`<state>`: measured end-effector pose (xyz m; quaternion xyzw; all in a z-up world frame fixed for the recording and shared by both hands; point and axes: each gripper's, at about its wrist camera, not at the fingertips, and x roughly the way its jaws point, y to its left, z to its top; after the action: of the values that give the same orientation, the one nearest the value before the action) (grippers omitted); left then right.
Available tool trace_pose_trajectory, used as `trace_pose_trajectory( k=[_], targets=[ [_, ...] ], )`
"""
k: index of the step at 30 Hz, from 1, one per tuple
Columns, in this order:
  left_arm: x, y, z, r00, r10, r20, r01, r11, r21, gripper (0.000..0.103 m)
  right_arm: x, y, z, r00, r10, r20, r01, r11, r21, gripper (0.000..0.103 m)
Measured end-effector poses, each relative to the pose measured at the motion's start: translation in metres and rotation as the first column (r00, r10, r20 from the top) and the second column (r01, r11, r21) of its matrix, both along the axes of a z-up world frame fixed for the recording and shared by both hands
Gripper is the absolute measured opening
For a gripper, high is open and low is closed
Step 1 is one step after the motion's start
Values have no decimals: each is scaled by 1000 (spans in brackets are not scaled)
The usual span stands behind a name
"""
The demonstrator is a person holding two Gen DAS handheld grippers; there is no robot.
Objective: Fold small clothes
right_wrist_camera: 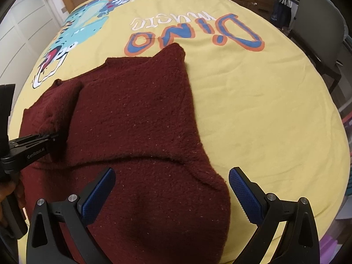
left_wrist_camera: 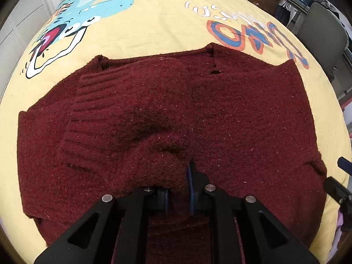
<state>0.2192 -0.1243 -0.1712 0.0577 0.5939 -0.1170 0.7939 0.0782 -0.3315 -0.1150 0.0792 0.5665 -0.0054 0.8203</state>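
A dark red knitted sweater (left_wrist_camera: 242, 121) lies spread on a yellow bedspread (left_wrist_camera: 154, 28); it also shows in the right wrist view (right_wrist_camera: 136, 118). Its left sleeve (left_wrist_camera: 123, 101), with a ribbed cuff, is folded across the body. My left gripper (left_wrist_camera: 178, 189) is shut on a bunch of that sleeve's fabric, low over the sweater; it shows from the side in the right wrist view (right_wrist_camera: 52, 137). My right gripper (right_wrist_camera: 171, 189) is open and empty, its blue pads (right_wrist_camera: 242, 195) straddling the sweater's near right edge.
The bedspread (right_wrist_camera: 253, 110) has a dinosaur print and "Dino" lettering. A grey chair (right_wrist_camera: 319, 28) and wooden furniture stand to the far right, beyond the bed. White cabinet doors (right_wrist_camera: 19, 33) are on the left.
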Motion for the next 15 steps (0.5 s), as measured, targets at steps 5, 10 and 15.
trace_pose_trajectory(
  k=[5, 10, 15],
  targets=[
    [-1, 1, 2, 1000, -1, -26, 2, 1000, 26, 33, -1, 0, 2, 1000, 5, 8, -5, 1000, 6, 103],
    [-6, 4, 11, 999, -2, -47, 2, 1000, 1, 83, -3, -2, 3, 1000, 7, 11, -7, 1000, 8, 103],
    [-14, 19, 20, 999, -8, -50, 8, 1000, 0, 102, -7, -2, 0, 1000, 0, 3, 0, 1000, 11, 103]
  ],
)
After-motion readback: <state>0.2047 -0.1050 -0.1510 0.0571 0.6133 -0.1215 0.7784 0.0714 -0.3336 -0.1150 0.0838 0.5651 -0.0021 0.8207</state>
